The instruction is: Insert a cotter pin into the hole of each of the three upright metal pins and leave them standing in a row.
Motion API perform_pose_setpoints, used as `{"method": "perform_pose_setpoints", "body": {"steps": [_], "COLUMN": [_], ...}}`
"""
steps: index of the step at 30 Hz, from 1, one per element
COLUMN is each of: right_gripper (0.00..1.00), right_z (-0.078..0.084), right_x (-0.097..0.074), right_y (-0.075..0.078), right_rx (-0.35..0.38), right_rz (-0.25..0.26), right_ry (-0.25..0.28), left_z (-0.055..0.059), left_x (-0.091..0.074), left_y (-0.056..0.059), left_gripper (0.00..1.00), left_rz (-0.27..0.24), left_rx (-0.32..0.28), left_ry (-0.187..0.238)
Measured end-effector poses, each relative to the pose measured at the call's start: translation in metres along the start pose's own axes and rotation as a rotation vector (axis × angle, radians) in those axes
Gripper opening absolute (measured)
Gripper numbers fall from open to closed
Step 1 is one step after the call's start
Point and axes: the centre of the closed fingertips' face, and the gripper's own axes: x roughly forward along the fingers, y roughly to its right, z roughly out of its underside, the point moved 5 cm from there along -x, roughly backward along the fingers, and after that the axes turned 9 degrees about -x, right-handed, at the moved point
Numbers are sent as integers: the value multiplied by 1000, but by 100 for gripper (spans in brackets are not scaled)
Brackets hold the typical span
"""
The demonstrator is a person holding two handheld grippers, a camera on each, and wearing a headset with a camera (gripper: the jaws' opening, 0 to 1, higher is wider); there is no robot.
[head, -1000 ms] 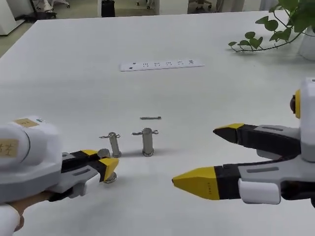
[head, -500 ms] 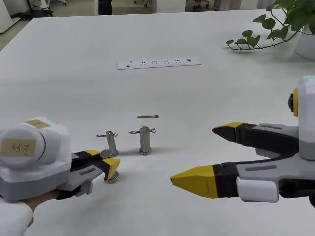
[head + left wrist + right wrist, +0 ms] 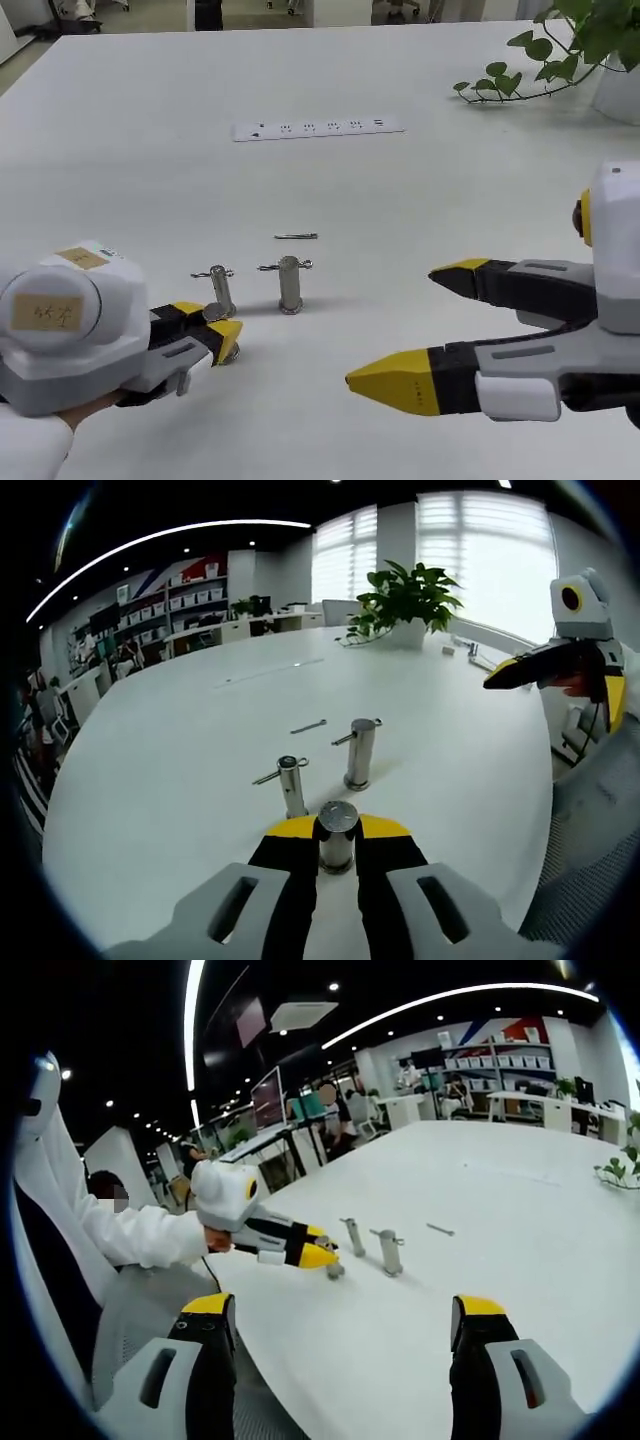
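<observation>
White worktop (image 3: 450, 200), mid-frame: cottered pin (image 3: 220, 292) and cottered neighbour (image 3: 290, 285) stand done, left claw (image 3: 207, 326) clamps the bare third pin (image 3: 337, 840), right claw (image 3: 391, 326) gapes empty, spare cotter pin (image 3: 296, 236) waits above.

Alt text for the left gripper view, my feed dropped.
The left gripper is shut on an upright metal pin with no cotter pin showing. Beyond it on the white table stand two more pins, each with a cotter pin through it, then a loose cotter pin.

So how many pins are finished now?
Two are done: the middle pin and the end pin each stand with a cotter pin through. The left gripper holds the third pin, which is bare. Left to do: the open right gripper fetches the loose cotter pin.
</observation>
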Motion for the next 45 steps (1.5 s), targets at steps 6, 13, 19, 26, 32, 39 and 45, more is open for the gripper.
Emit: {"method": "perform_pose_setpoints", "body": {"steps": [6,13,19,26,32,39,45], "right_gripper": [87,87,87,87,87,86,86], "right_z": [1,1,1,4,6,6,3], "right_x": [0,-1,-2,-4,-7,-13,-18], "right_y": [0,-2,-3,1,8,23,39], "right_rx": [1,-3,-8,-6,-11,-15,-79], "right_rz": [0,-3,-3,4,19,48,91], "right_ry": [-2,-3,-3,-13,-33,-48,-86], "left_z": [0,-1,1,-6,-11,-5,-1], "left_x": [1,-2,-13,-34,-48,-61,-65], "left_y": [0,-2,0,0,2,1,1], "left_gripper": [11,13,32,42,87,99,99], "left_rz": [-12,1,36,98,146,176,198], "left_rx": [-30,-84,-17,82,70,74,34], "left_ry": [3,-11,-48,-42,-23,-31,-33]}}
